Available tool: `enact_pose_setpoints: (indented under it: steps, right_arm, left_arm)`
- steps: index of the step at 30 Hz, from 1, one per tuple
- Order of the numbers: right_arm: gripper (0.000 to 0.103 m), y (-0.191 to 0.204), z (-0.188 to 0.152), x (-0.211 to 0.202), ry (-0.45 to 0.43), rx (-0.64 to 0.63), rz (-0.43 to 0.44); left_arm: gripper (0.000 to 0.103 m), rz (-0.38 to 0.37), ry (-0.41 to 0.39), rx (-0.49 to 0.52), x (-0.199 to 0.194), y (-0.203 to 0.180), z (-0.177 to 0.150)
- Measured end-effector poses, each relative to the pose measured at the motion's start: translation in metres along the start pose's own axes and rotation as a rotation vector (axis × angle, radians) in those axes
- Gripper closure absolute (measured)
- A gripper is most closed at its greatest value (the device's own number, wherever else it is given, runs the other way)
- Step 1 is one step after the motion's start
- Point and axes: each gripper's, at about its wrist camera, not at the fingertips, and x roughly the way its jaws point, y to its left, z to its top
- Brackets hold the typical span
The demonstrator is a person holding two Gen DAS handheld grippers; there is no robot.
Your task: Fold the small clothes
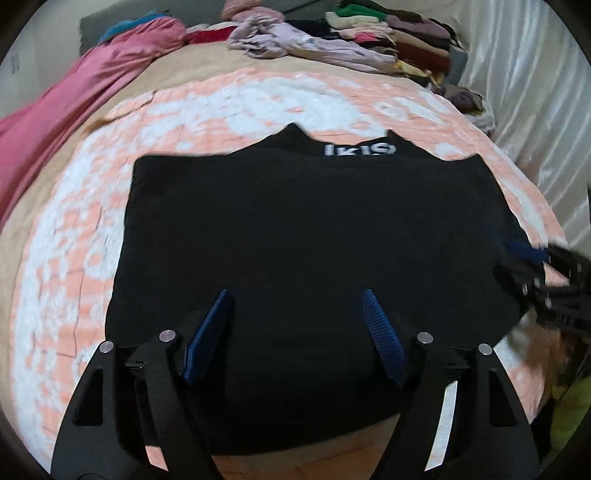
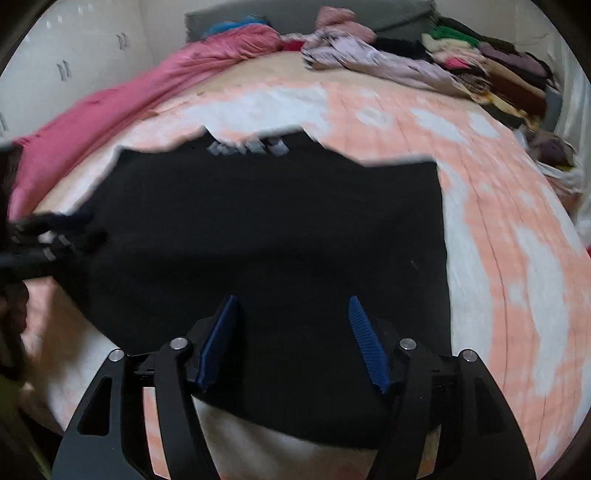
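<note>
Left gripper (image 1: 295, 306): jaws apart, nothing between the blue pads (image 1: 384, 336); only flat black cloth shows beneath the gap. Whether the tips touch the cloth cannot be told.

Right gripper (image 2: 293, 314): jaws likewise apart and empty, poised over the same cloth, close to its near hem.

Black garment (image 1: 295, 229): lies spread on the bed, directly under and ahead of both pairs of jaws. Near hem runs just behind the fingertips; side edges straight to either side of the jaws; far edge jagged, with white lettering (image 1: 360, 149) at its middle, well ahead of the tips. It appears already doubled into a rough rectangle.

Step in hand, by judgement: between grips, with one fold laid down and the cloth let go. The next move calls for each gripper to settle on an edge or corner of the rectangle, close on all layers together, and carry it over evenly so the edges meet.

Bedspread (image 1: 258, 96): peach and white, around the garment on all sides.

Pink cover (image 1: 74, 96): bunched far left of the jaws.

Loose lilac clothes (image 1: 295, 40): far ahead, at the head of the bed.

Stack of folded clothes (image 1: 406, 33): far ahead to the right.
</note>
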Motion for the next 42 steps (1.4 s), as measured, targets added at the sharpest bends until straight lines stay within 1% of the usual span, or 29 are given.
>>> enact_pose_setpoints:
  steps: [3,5,8,12,14,16,17,19,21,23,24,25,26,27,28,30,32,34,37,40,42]
  right_arm:
    - [0.041,0.0,-0.005,-0.002,0.003,0.009,-0.015]
    - [0.041,0.002,-0.007,-0.002,-0.005,0.001,-0.033]
    - [0.04,0.004,-0.007,-0.003,-0.015,0.001,-0.027]
    - [0.035,0.004,-0.006,-0.03,-0.11,0.033,0.06]
    - [0.034,0.01,-0.001,-0.041,-0.156,0.016,0.065]
    - [0.032,0.018,0.008,-0.047,-0.194,-0.02,0.047]
    - [0.031,0.019,0.011,-0.048,-0.2,-0.026,0.046]
    - [0.028,0.024,0.022,-0.046,-0.205,-0.042,0.06]
    - [0.028,0.028,0.032,-0.036,-0.183,-0.052,0.073]
    - [0.028,0.03,0.041,-0.018,-0.146,-0.062,0.081]
    - [0.028,0.03,0.044,-0.008,-0.118,-0.065,0.076]
    - [0.028,0.027,0.047,0.005,-0.077,-0.057,0.061]
    - [0.028,0.024,0.046,0.013,-0.055,-0.048,0.05]
    - [0.028,0.02,0.048,0.024,-0.029,-0.032,0.028]
    - [0.028,0.016,0.05,0.033,-0.023,-0.018,-0.003]
    - [0.028,0.013,0.052,0.04,-0.036,-0.012,-0.032]
    - [0.028,0.009,0.052,0.044,-0.046,0.003,-0.042]
    - [0.028,0.005,0.051,0.047,-0.054,0.022,-0.039]
    - [0.028,0.004,0.052,0.047,-0.064,0.017,-0.035]
    - [0.027,-0.001,0.051,0.039,-0.094,0.038,0.004]
    - [0.022,-0.005,0.05,0.03,-0.118,0.073,0.04]
  left_arm:
    - [0.037,-0.013,-0.008,-0.02,-0.001,0.011,-0.003]
    - [0.037,0.003,-0.009,-0.03,-0.002,0.017,-0.002]
    - [0.038,-0.028,-0.012,-0.075,-0.009,0.024,0.002]
    - [0.032,-0.027,-0.042,-0.058,-0.027,0.015,0.008]
    - [0.031,-0.055,-0.046,-0.044,-0.03,0.007,0.015]
    - [0.029,-0.066,-0.045,-0.029,-0.028,-0.001,0.019]
    - [0.028,-0.072,-0.039,-0.009,-0.025,-0.01,0.022]
    - [0.022,-0.071,-0.022,0.022,-0.016,-0.021,0.026]
    - [0.021,-0.04,0.004,0.043,0.0,-0.031,0.029]
    - [0.018,0.007,0.022,0.052,0.016,-0.033,0.033]
    - [0.017,0.032,0.026,0.055,0.023,-0.031,0.034]
    - [0.015,0.068,0.026,0.054,0.029,-0.028,0.036]
    - [0.013,0.092,0.025,0.042,0.035,-0.023,0.039]
    - [0.012,0.097,0.018,0.025,0.04,-0.016,0.042]
    - [0.012,0.099,0.013,0.014,0.042,-0.011,0.044]
    - [0.012,0.102,0.014,-0.004,0.047,-0.002,0.049]
    - [0.011,0.102,0.015,-0.013,0.051,0.003,0.054]
    - [0.01,0.098,0.011,-0.015,0.052,0.003,0.055]
    - [0.01,0.092,0.0,-0.017,0.05,0.003,0.055]
    - [0.01,0.079,-0.002,-0.029,0.045,0.003,0.055]
    - [0.01,0.069,-0.001,-0.04,0.043,0.003,0.057]
